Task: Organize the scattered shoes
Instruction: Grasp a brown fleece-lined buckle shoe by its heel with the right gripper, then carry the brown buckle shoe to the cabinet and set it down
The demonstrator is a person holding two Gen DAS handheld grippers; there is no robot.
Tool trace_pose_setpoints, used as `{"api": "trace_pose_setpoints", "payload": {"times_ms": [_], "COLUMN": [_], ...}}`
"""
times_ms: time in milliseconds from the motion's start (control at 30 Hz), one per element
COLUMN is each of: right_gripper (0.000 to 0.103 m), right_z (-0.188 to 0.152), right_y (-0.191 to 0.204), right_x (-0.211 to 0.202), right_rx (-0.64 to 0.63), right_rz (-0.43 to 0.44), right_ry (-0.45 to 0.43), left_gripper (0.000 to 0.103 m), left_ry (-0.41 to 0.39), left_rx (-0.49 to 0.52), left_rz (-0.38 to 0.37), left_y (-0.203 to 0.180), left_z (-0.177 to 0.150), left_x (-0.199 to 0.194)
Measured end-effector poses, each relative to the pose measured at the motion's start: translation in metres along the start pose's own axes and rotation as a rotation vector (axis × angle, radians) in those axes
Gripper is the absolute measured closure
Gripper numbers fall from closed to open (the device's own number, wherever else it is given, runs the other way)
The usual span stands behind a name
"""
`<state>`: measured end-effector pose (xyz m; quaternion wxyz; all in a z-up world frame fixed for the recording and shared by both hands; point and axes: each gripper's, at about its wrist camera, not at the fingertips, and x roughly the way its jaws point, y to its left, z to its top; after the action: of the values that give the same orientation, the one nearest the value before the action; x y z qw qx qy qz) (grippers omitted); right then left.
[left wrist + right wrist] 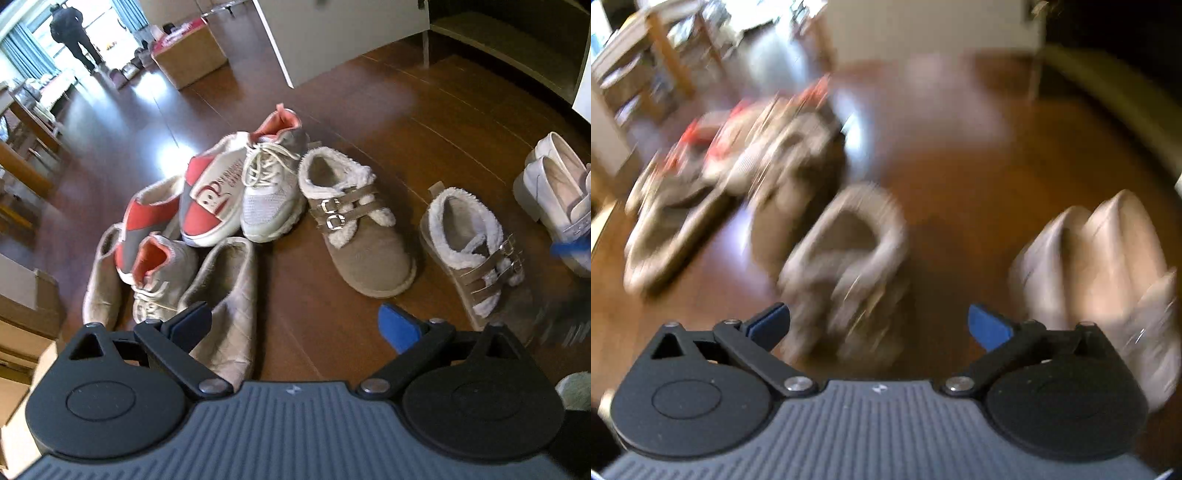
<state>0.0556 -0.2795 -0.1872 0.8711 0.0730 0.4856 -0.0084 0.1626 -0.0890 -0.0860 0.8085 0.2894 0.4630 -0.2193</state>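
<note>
Left tongs [295, 325] right under your lens, spread wide, empty, hovering above dark wooden floor [424, 122]. Quilted beige slipper [229, 295] just beyond left finger. Behind it, heap: red-and-grey slippers [207, 199], grey lace-up sneaker with coral lining [269, 192]. Two tan fleece-lined buckle shoes [362, 229] lie apart to right. White loafers [554, 192] paired at far right. Your right tongs [879, 325] also spread, empty; view badly blurred, fleece shoe [849, 258] ahead.

shoe pile [207, 221] before spread left gripper [295, 328]
</note>
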Motion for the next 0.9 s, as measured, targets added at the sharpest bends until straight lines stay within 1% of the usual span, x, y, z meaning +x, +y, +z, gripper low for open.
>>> {"api": "trace_pose_setpoints", "payload": {"times_ms": [67,133,167,200,233,267,300,333,433,533,633,800,833,900], "right_gripper": [0.001,0.001,0.003,0.012,0.013,0.016,0.021,0.022,0.023,0.023,0.023,0.023,0.023,0.023], "right_z": [0.000,0.009,0.015,0.021,0.030,0.041,0.046,0.058,0.093,0.139,0.168,0.216,0.218,0.215], "right_y": [0.018,0.026,0.025,0.023,0.015,0.008,0.007,0.000,-0.031,-0.069,-0.108,-0.173,-0.191,-0.205], "right_x": [0.019,0.038,0.047,0.057,0.066,0.071,0.074,0.080,0.097,0.121,0.134,0.154,0.153,0.150], "right_rx": [-0.050,-0.052,-0.040,-0.029,0.001,0.017,0.011,-0.001,0.022,-0.010,-0.047,-0.109,-0.102,-0.101], "right_rz": [-0.041,-0.084,-0.105,-0.127,-0.102,-0.079,-0.072,-0.057,-0.037,-0.054,-0.066,-0.085,-0.085,-0.077], "right_ry": [0.018,0.035,0.040,0.045,0.054,0.063,0.065,0.070,0.073,0.075,0.087,0.106,0.105,0.100], "left_gripper": [0.004,0.004,0.004,0.004,0.004,0.004,0.004,0.004,0.004,0.004,0.004,0.004,0.004,0.004], "left_ry": [0.005,0.014,0.021,0.029,0.038,0.044,0.050,0.056,0.078,0.097,0.096,0.090,0.089,0.087], "left_rx": [-0.003,0.001,0.001,-0.003,-0.008,-0.012,-0.015,-0.018,-0.017,-0.007,0.008,0.051,0.059,0.072], "left_rz": [-0.015,-0.009,-0.006,-0.005,-0.006,-0.008,-0.011,-0.014,-0.020,-0.024,-0.032,-0.068,-0.074,-0.087], "left_y": [0.000,0.000,0.001,0.002,0.003,0.004,0.005,0.006,0.005,0.000,-0.009,-0.028,-0.032,-0.038], "left_z": [0.001,0.000,0.000,0.000,-0.001,-0.002,-0.003,-0.003,-0.001,0.006,0.017,0.046,0.051,0.058], "left_x": [0.003,0.005,0.007,0.009,0.011,0.013,0.015,0.017,0.027,0.039,0.052,0.079,0.083,0.090]}}
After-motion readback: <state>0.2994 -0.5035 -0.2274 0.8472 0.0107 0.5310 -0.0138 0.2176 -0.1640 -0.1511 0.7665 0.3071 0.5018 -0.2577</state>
